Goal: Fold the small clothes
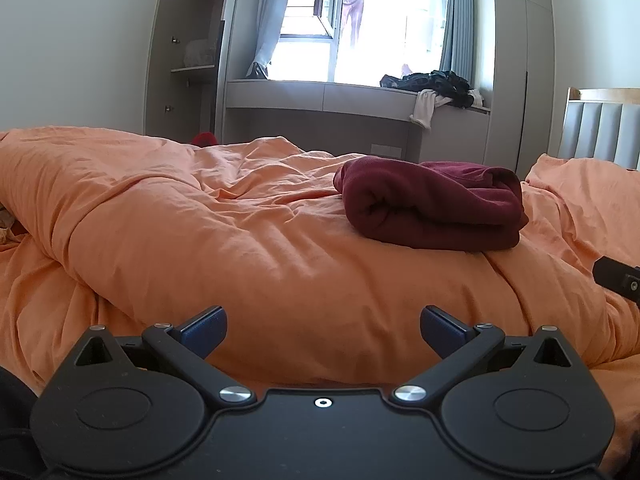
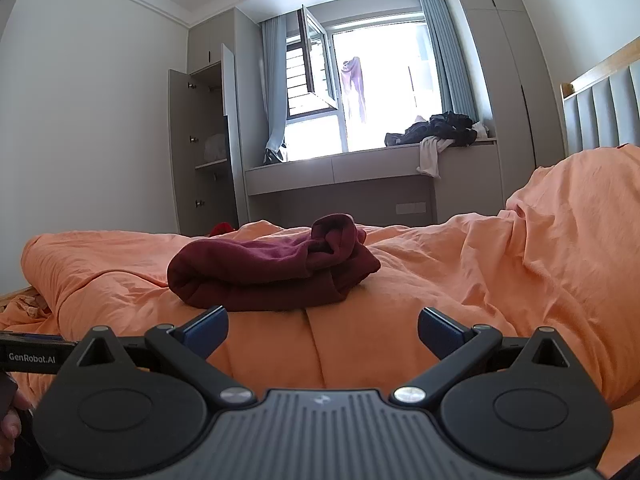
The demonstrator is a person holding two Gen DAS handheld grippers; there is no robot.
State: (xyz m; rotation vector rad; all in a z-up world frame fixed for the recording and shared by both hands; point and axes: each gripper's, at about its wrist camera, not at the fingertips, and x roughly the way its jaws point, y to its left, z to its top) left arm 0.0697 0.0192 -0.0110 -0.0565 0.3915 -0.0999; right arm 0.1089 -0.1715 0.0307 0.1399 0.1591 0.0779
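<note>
A dark red garment (image 1: 434,208) lies folded in a thick bundle on the orange duvet (image 1: 248,248), ahead and to the right of my left gripper (image 1: 323,330). That gripper is open, blue pads apart, nothing between them. In the right wrist view the same red garment (image 2: 272,276) rests just beyond my right gripper (image 2: 323,330), slightly left of centre. The right gripper is open too and holds nothing. Neither gripper touches the garment. A black part of the right gripper (image 1: 618,282) shows at the right edge of the left wrist view.
The rumpled orange duvet (image 2: 540,264) rises in a hump to the right. A padded headboard (image 2: 600,112) stands at far right. A window bench (image 2: 360,168) behind the bed carries a heap of dark clothes (image 2: 440,128). An open wardrobe (image 2: 200,148) stands at left.
</note>
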